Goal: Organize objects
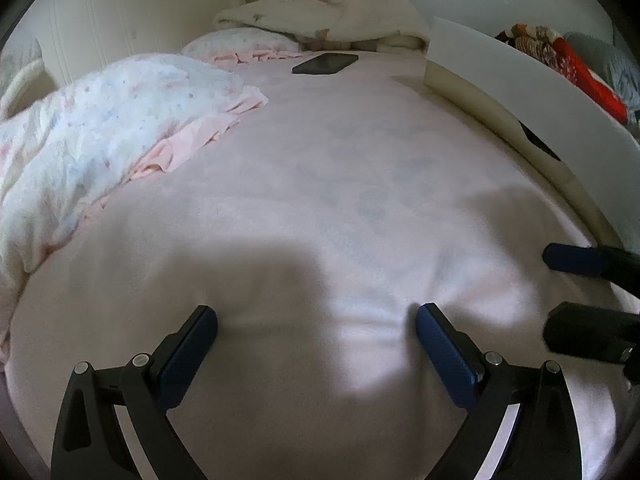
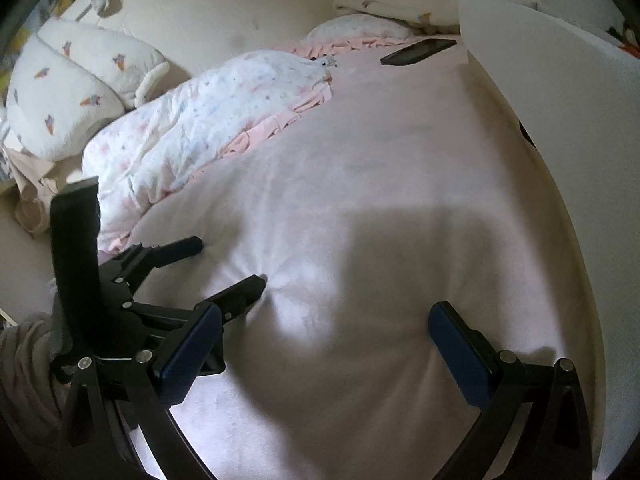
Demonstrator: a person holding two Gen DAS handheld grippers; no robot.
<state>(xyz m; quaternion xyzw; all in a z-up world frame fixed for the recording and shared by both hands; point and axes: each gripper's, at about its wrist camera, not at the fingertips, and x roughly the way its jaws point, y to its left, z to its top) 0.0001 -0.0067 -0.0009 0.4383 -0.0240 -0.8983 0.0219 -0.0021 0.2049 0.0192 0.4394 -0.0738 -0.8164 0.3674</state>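
Observation:
A pale pink blanket (image 1: pixel 320 184) covers the bed; it also shows in the right wrist view (image 2: pixel 380 168). My left gripper (image 1: pixel 316 316) is open, its blue-padded fingertips pressed into the blanket, which wrinkles between them. It also shows in the right wrist view (image 2: pixel 232 262) at lower left. My right gripper (image 2: pixel 324 316) is open, low over the blanket beside it. Its fingers (image 1: pixel 572 260) show at the right edge of the left wrist view. A dark phone (image 1: pixel 325 63) lies flat at the far end of the bed; it also shows in the right wrist view (image 2: pixel 418 51).
A floral duvet with a pink ruffle (image 1: pixel 100 132) is bunched along the left. Folded cream blankets (image 1: pixel 332 12) lie at the head. A white bed rail (image 1: pixel 520 92) runs along the right. A cream pillow with ice-cream prints (image 2: pixel 72 92) sits far left.

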